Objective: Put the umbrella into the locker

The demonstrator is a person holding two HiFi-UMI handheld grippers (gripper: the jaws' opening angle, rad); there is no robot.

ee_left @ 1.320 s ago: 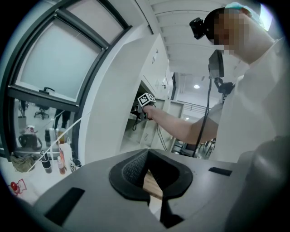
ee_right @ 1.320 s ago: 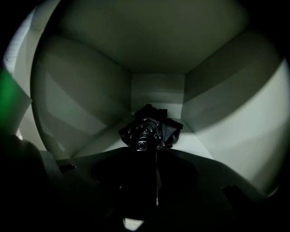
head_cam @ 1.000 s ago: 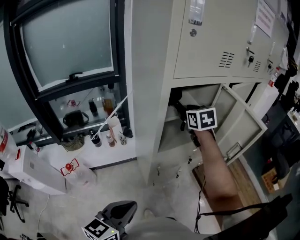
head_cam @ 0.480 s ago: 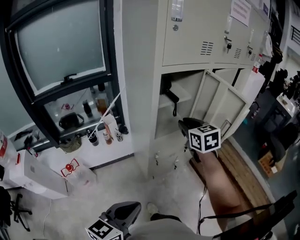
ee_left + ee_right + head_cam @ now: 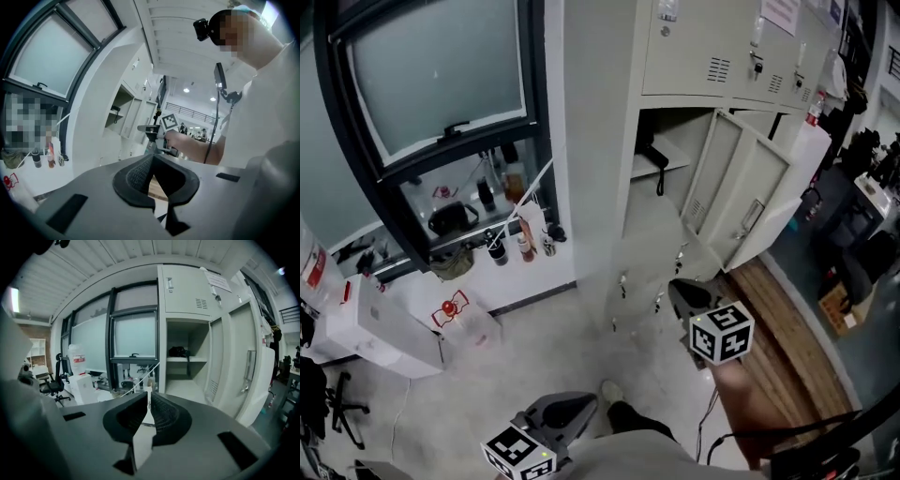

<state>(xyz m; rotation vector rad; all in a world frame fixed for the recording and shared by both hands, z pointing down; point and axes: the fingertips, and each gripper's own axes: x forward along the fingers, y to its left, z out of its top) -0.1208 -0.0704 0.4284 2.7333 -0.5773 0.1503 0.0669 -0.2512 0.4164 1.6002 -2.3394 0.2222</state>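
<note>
The black umbrella point(image 5: 651, 156) is seen lying on the shelf of the tall cream metal locker point(image 5: 598, 141) (door swung wide). The right gripper point(image 5: 682, 292), at 6 o'clock from it and well apart, is being closed on nothing. The left gripper point(image 5: 577, 408), at 7 o'clock, is held pinched together, empty.

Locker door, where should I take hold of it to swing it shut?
Grip the locker door by its free vertical edge, probably near the latch handle. It stands swung wide to the right of the open compartment. It is a thin sheet that jaws can straddle, so come from the room side.
</note>
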